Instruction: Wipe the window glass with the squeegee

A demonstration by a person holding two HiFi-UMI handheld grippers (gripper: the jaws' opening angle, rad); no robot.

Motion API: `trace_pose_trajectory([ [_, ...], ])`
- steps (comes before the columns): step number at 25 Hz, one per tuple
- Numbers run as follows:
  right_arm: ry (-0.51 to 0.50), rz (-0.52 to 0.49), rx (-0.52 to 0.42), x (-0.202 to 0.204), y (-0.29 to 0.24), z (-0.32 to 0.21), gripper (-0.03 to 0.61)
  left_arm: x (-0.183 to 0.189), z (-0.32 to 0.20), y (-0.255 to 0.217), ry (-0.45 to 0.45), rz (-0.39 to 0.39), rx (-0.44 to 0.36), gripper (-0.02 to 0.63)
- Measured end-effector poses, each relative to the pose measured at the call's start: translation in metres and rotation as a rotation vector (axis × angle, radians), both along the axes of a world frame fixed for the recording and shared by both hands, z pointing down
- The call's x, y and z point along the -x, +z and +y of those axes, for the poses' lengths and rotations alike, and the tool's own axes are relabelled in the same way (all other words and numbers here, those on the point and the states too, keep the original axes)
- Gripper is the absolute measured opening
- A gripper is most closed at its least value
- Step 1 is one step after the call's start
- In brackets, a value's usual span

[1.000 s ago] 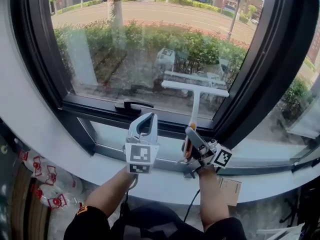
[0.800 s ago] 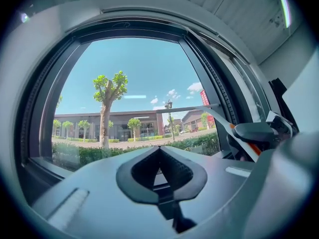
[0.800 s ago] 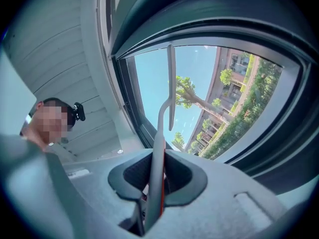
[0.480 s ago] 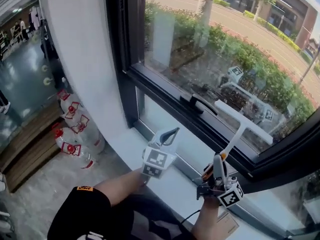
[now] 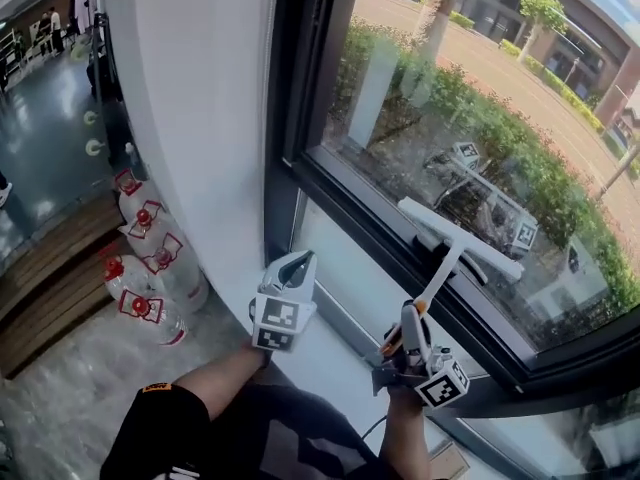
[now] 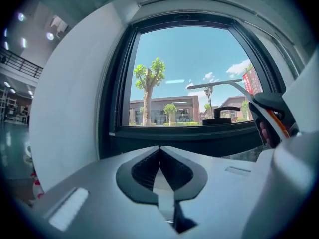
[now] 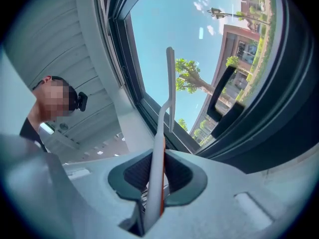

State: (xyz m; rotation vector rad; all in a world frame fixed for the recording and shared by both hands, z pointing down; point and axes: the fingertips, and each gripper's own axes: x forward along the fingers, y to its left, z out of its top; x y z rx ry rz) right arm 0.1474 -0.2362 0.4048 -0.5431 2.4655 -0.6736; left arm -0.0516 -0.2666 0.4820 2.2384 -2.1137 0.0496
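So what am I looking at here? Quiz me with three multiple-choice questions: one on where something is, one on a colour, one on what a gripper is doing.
1. Where do the water bottles stand?
A. On the windowsill
B. On the floor indoors
C. Outside on the grass

2. What colour is the top bar of the squeegee?
A. White
B. Blue
C. Black

3. How is the left gripper?
A. Wide open
B. Shut on a cloth
C. Shut, holding nothing

Answers: 1 B, they stand on the floor left of the window. 2 A, the bar shows plain white. 3 C, its jaws meet with nothing between them.
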Motion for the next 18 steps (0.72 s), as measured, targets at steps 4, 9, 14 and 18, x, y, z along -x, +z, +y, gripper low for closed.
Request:
trace_pose_trajectory([
  [4,-0.031,-0.015,-0.009,0.079,-0.026,-0.029,0.048,0.062,-0.022,-0.024,0.022,-0.042,-0.051,0.018],
  [9,0.015,-0.010,-0.099,0.150,-0.071,-0.066,0.048,0.107,-0.053,-0.059,0.119,-0.074,-0.120,0.018],
  [14,0.062,-0.040,-0.169,0.194,-0.119,-0.099,0.048,0.123,-0.088,-0.110,0.228,-0.107,-0.181,0.035],
  [18,0.078,-0.068,-0.186,0.215,-0.144,-0.119,0.048,0.130,-0.105,-0.156,0.255,-0.118,-0.250,0.035],
])
